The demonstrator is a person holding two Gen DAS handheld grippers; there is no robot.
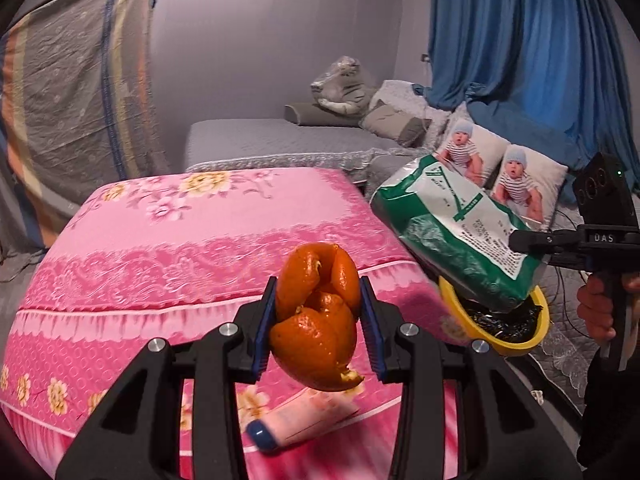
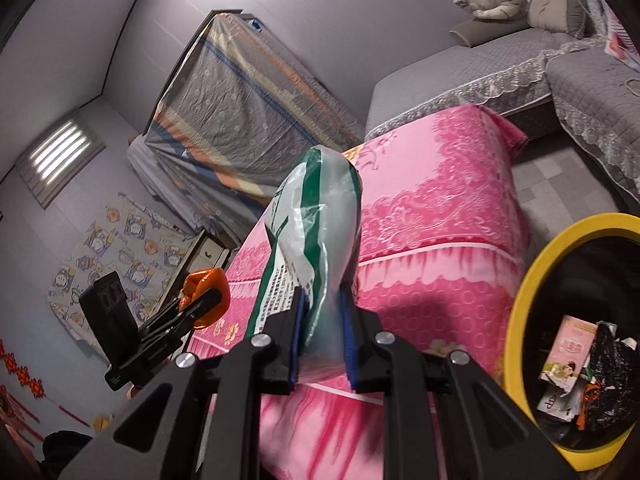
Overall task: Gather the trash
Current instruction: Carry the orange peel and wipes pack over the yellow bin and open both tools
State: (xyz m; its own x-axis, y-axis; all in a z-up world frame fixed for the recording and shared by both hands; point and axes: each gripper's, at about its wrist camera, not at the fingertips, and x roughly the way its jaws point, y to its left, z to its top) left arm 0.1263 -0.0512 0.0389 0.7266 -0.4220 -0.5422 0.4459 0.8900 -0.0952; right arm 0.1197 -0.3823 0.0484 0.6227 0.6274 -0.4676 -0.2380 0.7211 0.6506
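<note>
My left gripper (image 1: 318,322) is shut on a curled orange peel (image 1: 318,320) and holds it above the pink flowered cloth (image 1: 200,248). It also shows in the right wrist view (image 2: 204,296) with the peel (image 2: 206,282). My right gripper (image 2: 322,340) is shut on a green and white plastic bag (image 2: 316,232). In the left wrist view that bag (image 1: 452,224) hangs over the yellow bin (image 1: 516,344), held by the right gripper (image 1: 532,242). The bin (image 2: 520,300) has a black liner and holds several wrappers.
A pink tube with a blue cap (image 1: 300,420) lies on the cloth below the peel. A grey sofa (image 1: 280,136) with cushions stands behind. Blue curtains (image 1: 520,40) hang at the right. A covered cabinet (image 2: 240,112) stands at the left.
</note>
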